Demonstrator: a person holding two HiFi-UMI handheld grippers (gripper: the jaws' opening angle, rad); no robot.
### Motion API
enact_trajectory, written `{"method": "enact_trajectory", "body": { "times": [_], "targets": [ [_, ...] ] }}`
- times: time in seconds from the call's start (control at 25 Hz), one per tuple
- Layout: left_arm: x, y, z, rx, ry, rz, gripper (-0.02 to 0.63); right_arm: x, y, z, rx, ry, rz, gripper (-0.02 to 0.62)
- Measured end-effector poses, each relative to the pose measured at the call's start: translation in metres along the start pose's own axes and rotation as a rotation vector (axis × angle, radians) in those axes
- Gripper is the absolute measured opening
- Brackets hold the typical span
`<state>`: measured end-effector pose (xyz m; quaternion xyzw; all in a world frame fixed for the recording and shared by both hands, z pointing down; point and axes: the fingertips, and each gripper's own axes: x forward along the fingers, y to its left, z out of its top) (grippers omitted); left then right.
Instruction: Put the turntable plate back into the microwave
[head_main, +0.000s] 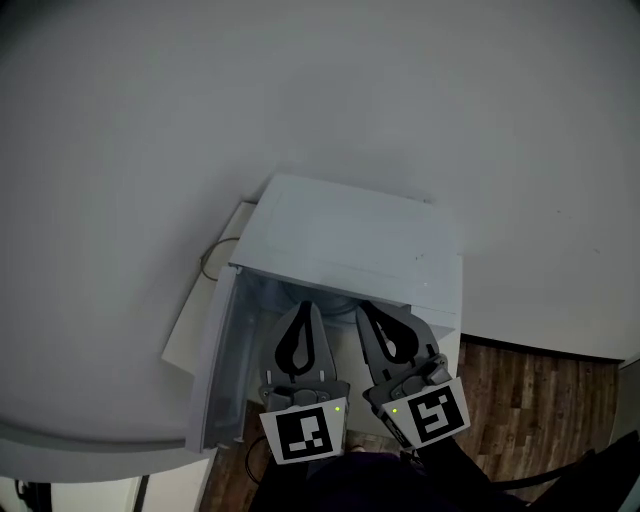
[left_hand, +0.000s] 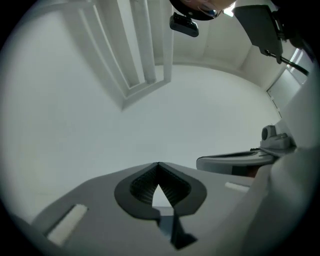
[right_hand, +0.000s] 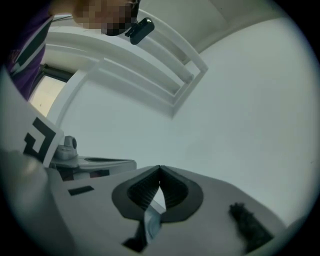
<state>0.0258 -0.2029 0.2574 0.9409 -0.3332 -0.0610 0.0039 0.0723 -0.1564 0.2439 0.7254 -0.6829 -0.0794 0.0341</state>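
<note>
In the head view a white microwave (head_main: 350, 240) is seen from above with its door (head_main: 215, 360) swung open to the left. A pale curved shape (head_main: 337, 299) shows just inside the cavity; I cannot tell whether it is the turntable plate. My left gripper (head_main: 306, 305) and right gripper (head_main: 362, 306) sit side by side in front of the opening, tips at its mouth. Both are shut with nothing between the jaws. The left gripper (left_hand: 158, 164) and the right gripper (right_hand: 159, 167) show closed tips against a plain white surface in their own views.
The microwave stands on a white board (head_main: 195, 330) against a white wall (head_main: 300, 90). A thin cable loop (head_main: 213, 256) lies at its back left. Dark wooden floor (head_main: 540, 400) shows at the right. A white curved edge (head_main: 90, 440) lies at the lower left.
</note>
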Motion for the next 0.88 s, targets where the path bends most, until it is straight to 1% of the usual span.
{"method": "enact_trajectory", "body": {
  "times": [0.2,0.44,0.68,0.88],
  "targets": [
    [-0.006,0.000,0.011,0.029,-0.036,0.011,0.008,-0.004,0.000,0.014,0.008,-0.055,-0.004,0.009],
    [-0.011,-0.009,0.016,0.080,-0.044,-0.013,0.008,-0.008,0.001,0.018,0.019,-0.059,0.004,0.009],
    [-0.011,-0.009,0.019,0.095,-0.054,-0.016,0.008,-0.009,0.001,0.021,0.014,-0.080,0.003,0.009],
    [-0.008,-0.016,0.022,0.103,-0.053,-0.023,0.008,-0.012,-0.006,0.023,0.014,-0.072,-0.004,0.009]
  ]
}}
